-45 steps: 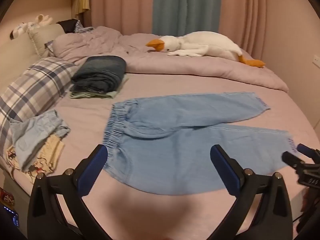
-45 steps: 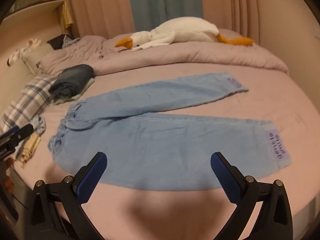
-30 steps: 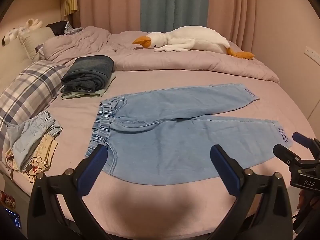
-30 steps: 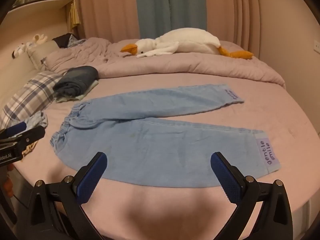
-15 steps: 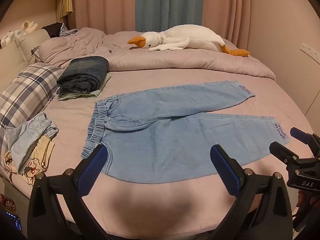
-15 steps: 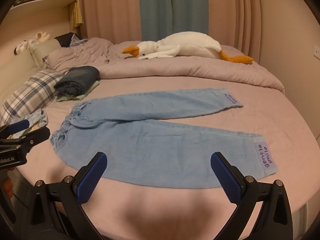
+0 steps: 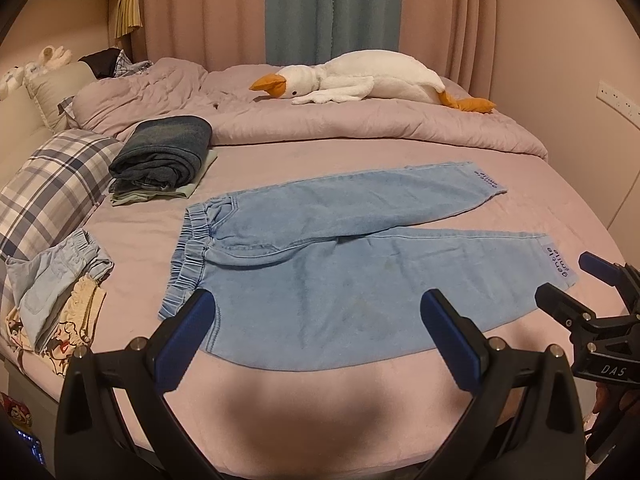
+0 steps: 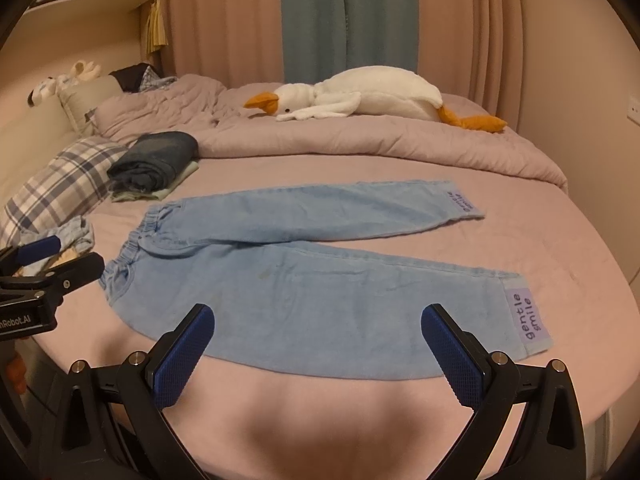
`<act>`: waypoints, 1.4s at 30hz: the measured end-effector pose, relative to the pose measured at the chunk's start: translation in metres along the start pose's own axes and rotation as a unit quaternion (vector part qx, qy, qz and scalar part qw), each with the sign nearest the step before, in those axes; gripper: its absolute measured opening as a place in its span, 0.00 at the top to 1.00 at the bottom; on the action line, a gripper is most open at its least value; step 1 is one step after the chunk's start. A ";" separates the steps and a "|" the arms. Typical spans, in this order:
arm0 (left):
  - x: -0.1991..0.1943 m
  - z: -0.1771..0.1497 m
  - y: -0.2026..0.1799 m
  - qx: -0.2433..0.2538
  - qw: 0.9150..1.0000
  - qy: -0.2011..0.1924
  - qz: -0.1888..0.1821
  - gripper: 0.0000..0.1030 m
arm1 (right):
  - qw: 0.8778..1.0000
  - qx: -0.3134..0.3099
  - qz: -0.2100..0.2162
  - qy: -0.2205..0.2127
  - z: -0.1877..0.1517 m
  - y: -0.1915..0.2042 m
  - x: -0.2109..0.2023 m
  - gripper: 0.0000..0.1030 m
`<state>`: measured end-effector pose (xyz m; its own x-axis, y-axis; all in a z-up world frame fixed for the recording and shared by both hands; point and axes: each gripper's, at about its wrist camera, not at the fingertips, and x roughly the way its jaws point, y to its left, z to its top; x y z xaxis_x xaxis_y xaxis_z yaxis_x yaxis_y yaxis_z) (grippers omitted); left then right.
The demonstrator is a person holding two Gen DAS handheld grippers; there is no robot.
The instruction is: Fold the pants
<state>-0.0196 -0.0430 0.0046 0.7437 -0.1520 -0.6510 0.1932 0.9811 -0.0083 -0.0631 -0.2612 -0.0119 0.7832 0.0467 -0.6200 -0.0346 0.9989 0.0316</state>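
Light blue denim pants lie flat on the pink bed, waistband to the left, both legs spread to the right; they also show in the right wrist view. A purple "gentle smile" patch marks the near cuff. My left gripper is open and empty, held back from the near edge of the pants. My right gripper is open and empty, also back from that edge. The right gripper shows at the right in the left wrist view, near the cuff.
A folded dark jeans stack lies at the back left. A plaid pillow and a small clothes pile are at the left. A plush goose lies on the bunched duvet behind.
Both grippers have pulled back and risen from the bed, so the pants look smaller and farther. The pants have not moved. Both grippers stay open.
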 end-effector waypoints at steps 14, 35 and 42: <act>0.004 -0.003 -0.005 0.006 1.000 0.005 -0.003 0.00 | 1.000 0.002 0.002 0.005 0.000 0.000 0.003 0.00; 0.003 -0.004 -0.009 0.008 1.000 0.007 -0.006 0.00 | 1.000 0.004 0.001 0.003 -0.004 -0.003 0.004 0.00; 0.004 -0.005 -0.010 0.008 1.000 0.009 -0.005 0.00 | 1.000 0.004 0.001 0.003 -0.004 -0.002 0.004 0.00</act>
<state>-0.0217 -0.0532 -0.0015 0.7306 -0.1596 -0.6639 0.2115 0.9774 -0.0022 -0.0626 -0.2632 -0.0178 0.7797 0.0487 -0.6242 -0.0308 0.9987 0.0395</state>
